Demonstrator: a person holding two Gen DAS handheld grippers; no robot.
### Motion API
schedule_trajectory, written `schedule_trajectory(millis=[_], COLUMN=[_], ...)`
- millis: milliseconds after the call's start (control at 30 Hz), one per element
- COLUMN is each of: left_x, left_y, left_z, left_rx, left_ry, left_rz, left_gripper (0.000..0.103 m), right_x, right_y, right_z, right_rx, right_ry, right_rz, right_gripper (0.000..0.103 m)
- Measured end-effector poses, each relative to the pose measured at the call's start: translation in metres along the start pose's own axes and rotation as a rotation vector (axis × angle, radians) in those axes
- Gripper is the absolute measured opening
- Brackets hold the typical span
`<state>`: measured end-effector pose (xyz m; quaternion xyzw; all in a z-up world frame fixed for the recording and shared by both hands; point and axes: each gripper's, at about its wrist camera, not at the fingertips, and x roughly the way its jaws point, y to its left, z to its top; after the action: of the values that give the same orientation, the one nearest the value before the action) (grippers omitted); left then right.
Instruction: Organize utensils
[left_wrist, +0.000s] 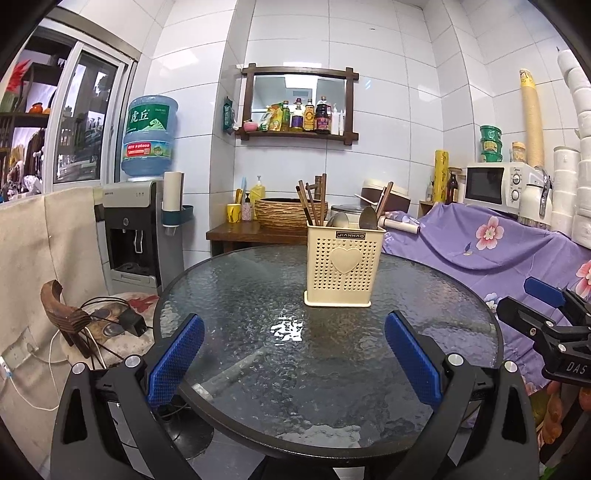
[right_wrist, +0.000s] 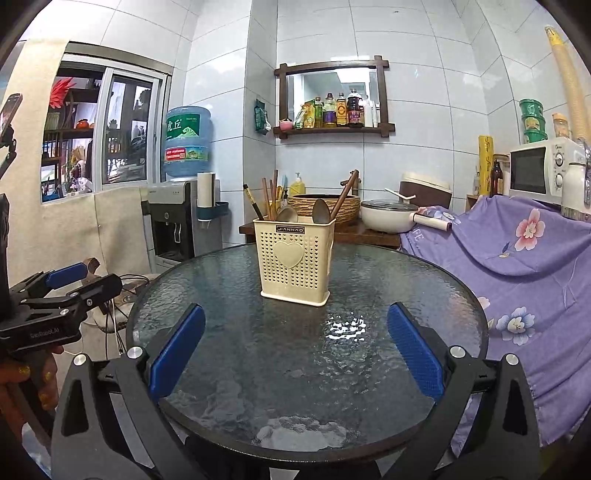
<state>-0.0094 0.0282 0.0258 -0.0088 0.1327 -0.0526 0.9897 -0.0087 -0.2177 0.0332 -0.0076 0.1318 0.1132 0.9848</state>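
A cream perforated utensil holder (left_wrist: 343, 266) with a heart on its front stands upright on the round glass table (left_wrist: 258, 362). It holds several brown chopsticks (left_wrist: 308, 201) and metal spoons (left_wrist: 368, 218). The holder also shows in the right wrist view (right_wrist: 295, 260), with chopsticks (right_wrist: 266, 199) and spoons (right_wrist: 320, 211) sticking out. My left gripper (left_wrist: 293, 323) is open and empty over the table's near side, short of the holder. My right gripper (right_wrist: 295, 314) is open and empty, also short of the holder. Each gripper shows at the edge of the other's view.
A purple flowered cloth (left_wrist: 517, 243) covers furniture to the right, with a microwave (left_wrist: 495, 186) behind it. A water dispenser (left_wrist: 133, 229) and a stool with cables (left_wrist: 110, 321) stand to the left. A wooden side table with a woven basin (left_wrist: 284, 214) stands behind.
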Motion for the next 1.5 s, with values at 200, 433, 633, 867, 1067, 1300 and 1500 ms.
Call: schedule_trajectory(millis=[200,433,633,867,1067,1300,1500], left_x=[0.0003,0.0007,0.0012,0.0005,0.0023,0.0011,0.0039], left_y=[-0.0004,0.0003,-0.0009,-0.0036,-0.0017,-0.0046,-0.0049], left_z=[0.0002,-0.0004,-0.0004,-0.0003,0.0009,0.0007,0.0004], left_rx=[0.0,-0.008,0.002,0.016,-0.013,0.002,-0.003], left_ry=[0.003,0.004,0.011,0.007,0.026,0.022,0.032], left_rz=[-0.002,-0.002,-0.007,-0.001,-0.043,-0.024,-0.013], left_gripper=[0.096,0.096,0.096,0.096,0.096,0.096,0.096], right_x=[-0.0002,0.0002,0.0005,0.0015,0.0015,0.0014,0.0019], right_y=[0.0023,0.0027,0.0026,0.0022,0.0022,0.0021,0.0023], right_z=[0.0023,0.0019,0.0014,0.0006,-0.0009,-0.0014,-0.0025], right_rx=[-0.003,0.002,0.003,0.008,0.014,0.017,0.024], right_ry=[-0.001,0.0,0.001,0.003,0.006,0.008,0.013], right_rz=[0.001,0.001,0.001,0.001,-0.002,-0.002,-0.002], right_gripper=[0.097,0.097,0.097,0.097,0.097,0.097,0.097])
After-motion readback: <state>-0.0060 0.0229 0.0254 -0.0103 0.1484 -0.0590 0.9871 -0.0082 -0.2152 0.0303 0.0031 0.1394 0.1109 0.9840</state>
